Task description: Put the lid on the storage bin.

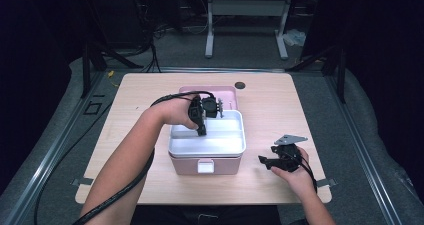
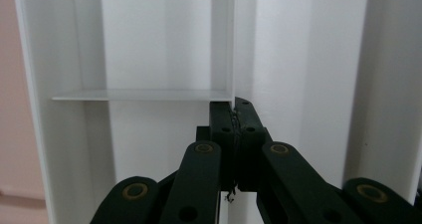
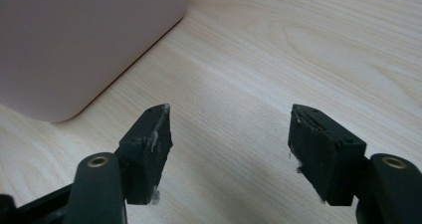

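A white divided tray [image 1: 220, 146] rests in the top of a pink box [image 1: 186, 166] at the table's middle. My left gripper [image 1: 201, 130] points down into the tray. In the left gripper view its jaws [image 2: 234, 105] are pressed together over the thin upright divider [image 2: 222, 40], where a cross divider [image 2: 139, 94] meets it. My right gripper [image 1: 263, 159] lies low over the table to the right of the box. Its jaws [image 3: 229, 139] stand apart with only bare wood between them, and the pink box's corner [image 3: 74, 45] is just ahead on the left.
The pink lid [image 1: 227, 91] stands open behind the tray. A dark round grommet [image 1: 240, 85] sits in the wooden tabletop [image 1: 270, 115] near its far edge. White desk legs [image 1: 210, 30] stand on the floor beyond the table.
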Demonstrator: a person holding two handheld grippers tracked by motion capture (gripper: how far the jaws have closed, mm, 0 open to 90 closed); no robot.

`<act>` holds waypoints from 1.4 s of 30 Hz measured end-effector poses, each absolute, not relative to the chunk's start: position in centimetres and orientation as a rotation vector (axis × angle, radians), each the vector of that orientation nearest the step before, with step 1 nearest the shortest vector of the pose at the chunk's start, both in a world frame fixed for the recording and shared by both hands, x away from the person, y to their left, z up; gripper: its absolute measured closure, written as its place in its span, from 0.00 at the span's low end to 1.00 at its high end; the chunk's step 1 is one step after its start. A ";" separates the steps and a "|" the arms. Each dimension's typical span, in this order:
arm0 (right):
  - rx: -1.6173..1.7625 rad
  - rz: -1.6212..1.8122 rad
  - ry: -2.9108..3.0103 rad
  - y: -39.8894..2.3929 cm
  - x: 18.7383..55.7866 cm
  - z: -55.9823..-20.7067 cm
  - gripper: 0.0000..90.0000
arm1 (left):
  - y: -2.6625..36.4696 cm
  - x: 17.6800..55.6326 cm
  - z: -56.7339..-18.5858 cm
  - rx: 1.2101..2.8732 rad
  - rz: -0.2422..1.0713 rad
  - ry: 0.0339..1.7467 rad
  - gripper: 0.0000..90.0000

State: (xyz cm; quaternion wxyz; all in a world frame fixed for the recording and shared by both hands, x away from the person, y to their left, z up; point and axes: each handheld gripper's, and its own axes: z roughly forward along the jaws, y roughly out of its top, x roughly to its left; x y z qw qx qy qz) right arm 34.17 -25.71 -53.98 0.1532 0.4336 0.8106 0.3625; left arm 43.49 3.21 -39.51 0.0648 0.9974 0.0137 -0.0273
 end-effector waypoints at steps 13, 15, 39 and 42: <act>1.245 1.034 2.326 -25.7 34.2 -54.0 0.37 | 3.4 43.7 -41.1 3.004 -0.091 0.044 0.99; 1.245 1.034 2.328 -25.7 34.2 -54.1 0.37 | 3.5 43.7 -41.3 2.999 -0.091 0.046 0.99; 1.250 1.020 2.327 -25.7 34.3 -54.2 0.37 | 8.0 41.8 -38.8 2.993 0.021 0.133 0.99; 1.243 1.010 2.332 -25.7 34.3 -54.2 0.37 | 8.8 41.5 -39.5 3.003 0.005 0.144 1.00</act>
